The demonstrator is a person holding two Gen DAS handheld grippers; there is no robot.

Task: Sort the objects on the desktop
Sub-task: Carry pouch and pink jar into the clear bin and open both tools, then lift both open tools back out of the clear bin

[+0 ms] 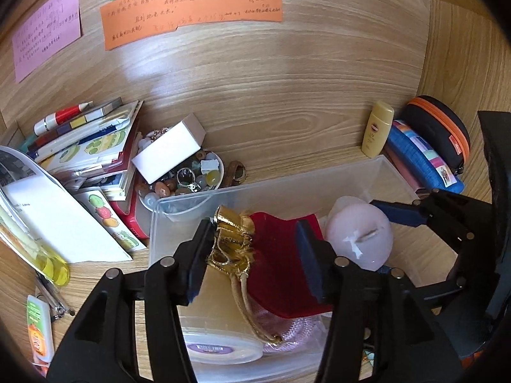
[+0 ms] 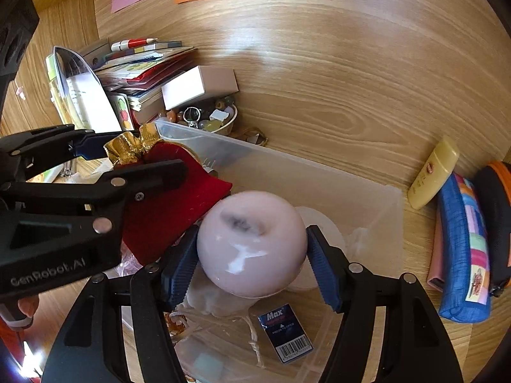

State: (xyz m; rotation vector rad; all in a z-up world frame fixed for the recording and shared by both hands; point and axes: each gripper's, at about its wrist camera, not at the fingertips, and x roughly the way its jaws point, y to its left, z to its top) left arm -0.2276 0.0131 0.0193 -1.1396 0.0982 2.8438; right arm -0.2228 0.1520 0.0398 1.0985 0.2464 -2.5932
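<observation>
Wood-grain desk (image 2: pixel 351 102) under clear bin (image 2: pixel 367 198); left claw (image 1: pixel 255 255) clamps red pouch (image 1: pixel 281 274), right claw (image 2: pixel 252 261) pink ball (image 2: pixel 252 242).

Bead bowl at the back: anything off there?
Yes. A white box sits tilted on the bead bowl, one end propped against the book stack, covering much of the beads. Nothing spilled that I can see.

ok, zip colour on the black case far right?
Orange zip on the black case, clearest in the left wrist view.
</observation>
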